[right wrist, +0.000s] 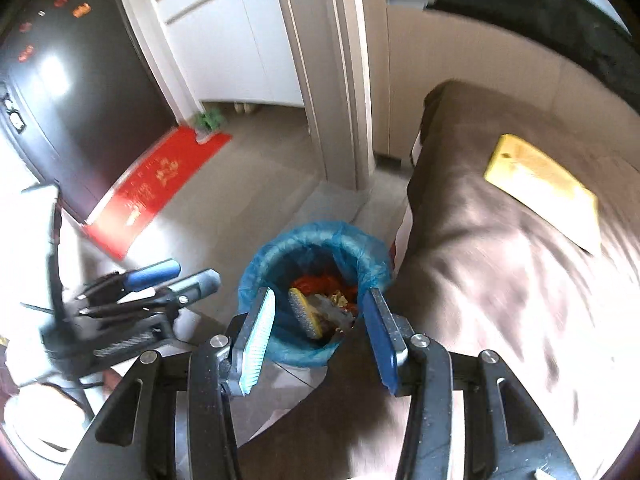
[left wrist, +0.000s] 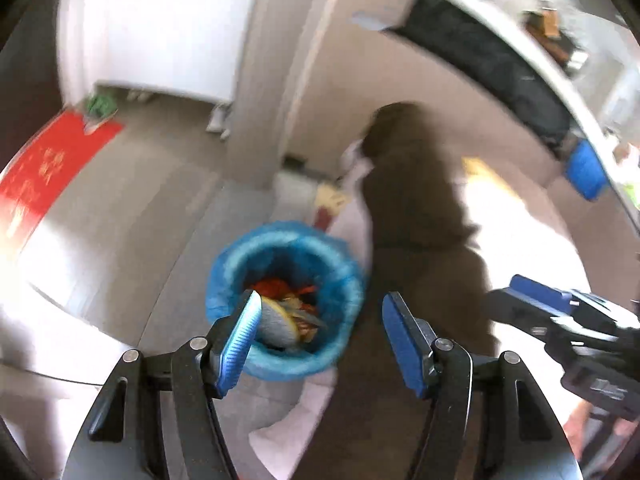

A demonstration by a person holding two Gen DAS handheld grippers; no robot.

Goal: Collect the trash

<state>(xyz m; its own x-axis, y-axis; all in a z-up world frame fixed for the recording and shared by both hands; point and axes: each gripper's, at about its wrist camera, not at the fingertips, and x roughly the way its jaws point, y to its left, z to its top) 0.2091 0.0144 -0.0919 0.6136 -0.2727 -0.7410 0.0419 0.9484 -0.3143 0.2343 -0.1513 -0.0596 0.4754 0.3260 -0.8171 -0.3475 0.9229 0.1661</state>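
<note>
A small bin with a blue liner [left wrist: 288, 236] [right wrist: 320, 232] stands on the floor beside a brown-covered bed. Trash lies inside it: red and yellow wrappers and a grey-and-yellow sponge [left wrist: 280, 324] [right wrist: 304, 312]. My left gripper [left wrist: 322, 300] hangs above the bin, open, nothing between its blue pads. My right gripper [right wrist: 320, 294] is also over the bin, open and empty. Each wrist view shows the other gripper from the side: the right gripper [left wrist: 508, 296] at the right edge, the left gripper [right wrist: 196, 274] at the left. The pictures are blurred by motion.
The brown cover [right wrist: 480, 240] fills the right side, with a yellow flat object [right wrist: 540, 184] on top. A red mat [right wrist: 156, 188] lies by a dark door. A white door frame [right wrist: 340, 80] stands behind the bin. Grey floor tiles [left wrist: 152, 200] spread to the left.
</note>
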